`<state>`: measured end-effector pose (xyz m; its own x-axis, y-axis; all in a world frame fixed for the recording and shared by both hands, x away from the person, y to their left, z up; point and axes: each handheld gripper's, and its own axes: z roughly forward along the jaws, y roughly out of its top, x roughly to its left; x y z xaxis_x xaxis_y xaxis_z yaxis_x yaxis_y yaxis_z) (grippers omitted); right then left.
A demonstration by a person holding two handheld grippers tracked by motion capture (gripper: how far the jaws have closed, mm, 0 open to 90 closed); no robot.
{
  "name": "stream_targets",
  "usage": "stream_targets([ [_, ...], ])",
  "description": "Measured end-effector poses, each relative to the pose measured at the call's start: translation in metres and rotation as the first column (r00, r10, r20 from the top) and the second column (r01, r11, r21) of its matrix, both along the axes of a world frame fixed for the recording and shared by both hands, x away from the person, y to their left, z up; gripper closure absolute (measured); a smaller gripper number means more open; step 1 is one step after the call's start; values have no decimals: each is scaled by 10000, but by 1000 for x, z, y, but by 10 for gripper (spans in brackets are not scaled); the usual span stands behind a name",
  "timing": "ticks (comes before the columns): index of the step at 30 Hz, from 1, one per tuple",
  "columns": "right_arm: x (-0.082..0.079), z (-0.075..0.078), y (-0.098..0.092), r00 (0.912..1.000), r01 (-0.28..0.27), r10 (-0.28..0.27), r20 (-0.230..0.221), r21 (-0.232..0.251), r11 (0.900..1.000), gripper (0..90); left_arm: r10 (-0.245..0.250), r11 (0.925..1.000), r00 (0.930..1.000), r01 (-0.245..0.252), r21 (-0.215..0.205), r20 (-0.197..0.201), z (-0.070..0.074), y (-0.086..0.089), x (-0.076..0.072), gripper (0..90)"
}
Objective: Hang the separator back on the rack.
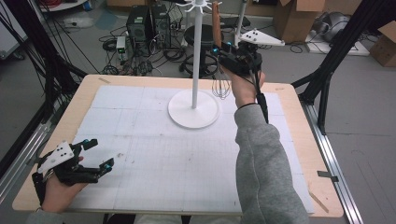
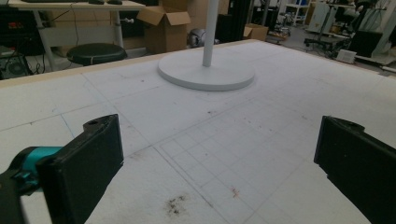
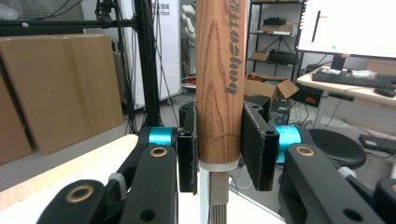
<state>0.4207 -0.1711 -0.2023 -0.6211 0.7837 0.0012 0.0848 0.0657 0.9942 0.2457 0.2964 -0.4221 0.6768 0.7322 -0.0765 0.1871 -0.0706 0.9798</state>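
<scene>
Over at the far right of the table (image 1: 289,140), the right gripper (image 1: 227,52) is raised beside the white stand (image 1: 194,100), its jaws clamped tight on the wooden handle of a whisk (image 3: 219,84). The handle stands upright, the wire loops hanging below, just right of the stand's round base. Down at the near left corner, the left gripper (image 1: 95,155) sits low over the white mat (image 2: 233,140), jaws spread wide apart, holding nothing.
</scene>
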Motion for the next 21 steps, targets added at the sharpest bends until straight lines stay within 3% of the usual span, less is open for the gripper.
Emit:
stream_targets([
  [11,-1,2,-8,9999,129,-128,-75,55,9999,699,-11,10000,10000,11,41,-7,0,0,0,18],
  [21,3,-1,-4,9998,3,-4,-183,-27,10000,698,-14,10000,10000,14,86,-11,0,0,0,18],
])
